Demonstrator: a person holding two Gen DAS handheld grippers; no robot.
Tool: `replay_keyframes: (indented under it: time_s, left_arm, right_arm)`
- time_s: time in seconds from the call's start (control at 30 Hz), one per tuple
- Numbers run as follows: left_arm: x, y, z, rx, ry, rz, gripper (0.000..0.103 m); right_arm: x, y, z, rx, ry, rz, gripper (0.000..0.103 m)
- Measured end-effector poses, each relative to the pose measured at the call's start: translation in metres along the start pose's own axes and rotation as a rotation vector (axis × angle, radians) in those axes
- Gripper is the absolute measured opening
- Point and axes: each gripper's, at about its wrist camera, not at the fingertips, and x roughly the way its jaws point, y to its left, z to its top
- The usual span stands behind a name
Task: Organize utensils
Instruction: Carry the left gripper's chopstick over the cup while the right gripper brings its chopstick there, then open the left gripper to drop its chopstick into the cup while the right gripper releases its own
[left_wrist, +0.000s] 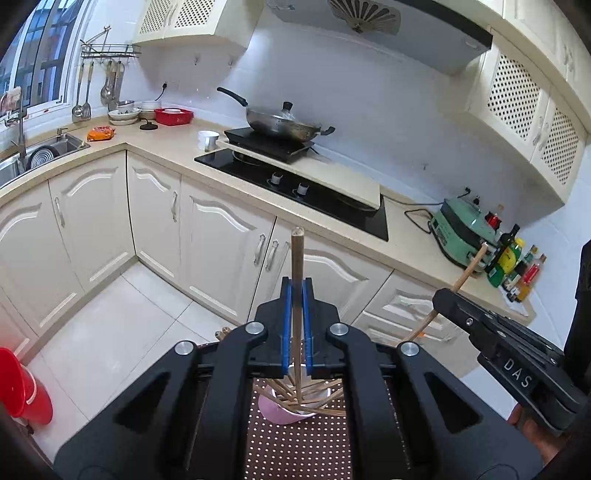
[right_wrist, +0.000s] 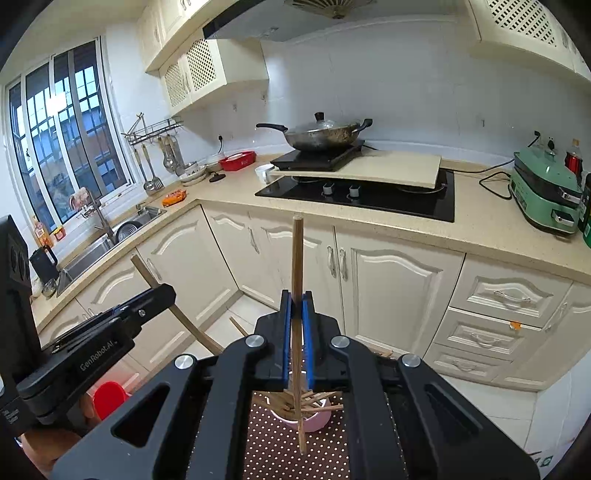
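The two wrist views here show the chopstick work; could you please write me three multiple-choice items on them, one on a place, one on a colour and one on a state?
1. Where does the wok sit?
A. In the sink
B. On a black portable cooktop on a board over the hob
C. On the floor

2. What colour is the cup that holds the loose chopsticks?
A. Pink
B. Green
C. Black

3. What is the state of the left gripper?
A. Wide open and holding nothing
B. Shut on a spoon
C. Shut on a chopstick

Answers:
1 B, the wok rests on the portable cooktop, which stands on the pale board.
2 A, its rim and wall show pink below the sticks.
3 C, the blue pads press a chopstick that stands upright between them; the right gripper holds another one likewise.
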Motion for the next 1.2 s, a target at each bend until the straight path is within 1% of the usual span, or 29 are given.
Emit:
replay_keyframes:
  time_s: [0.1, 0.43, 0.67, 0.83, 1.0, 1.2]
  left_arm:
    - [0.010, 0.001, -0.007, 0.010, 0.022, 0.002, 0.006]
    - [0.026, 0.008, -0.032, 0.019, 0.097, 0.002, 0.006]
    - [0.035, 0.007, -0.052, 0.030, 0.170, -0.011, 0.006]
    - [0.038, 0.005, -0.062, 0.042, 0.212, -0.023, 0.006]
    - [0.039, 0.006, -0.067, 0.031, 0.249, -0.038, 0.006]
    - [0.033, 0.006, -0.072, 0.038, 0.274, -0.026, 0.009]
  right_arm:
    - [0.009, -0.001, -0.006, -0.017, 0.023, -0.006, 0.005]
    - [0.028, -0.009, -0.029, -0.006, 0.109, 0.009, 0.005]
    - [0.035, -0.010, -0.050, 0.005, 0.172, 0.001, 0.005]
    - [0.037, -0.007, -0.061, 0.013, 0.205, -0.001, 0.005]
    - [0.039, -0.005, -0.066, 0.023, 0.234, -0.003, 0.005]
    - [0.035, -0.003, -0.073, 0.054, 0.257, -0.001, 0.007]
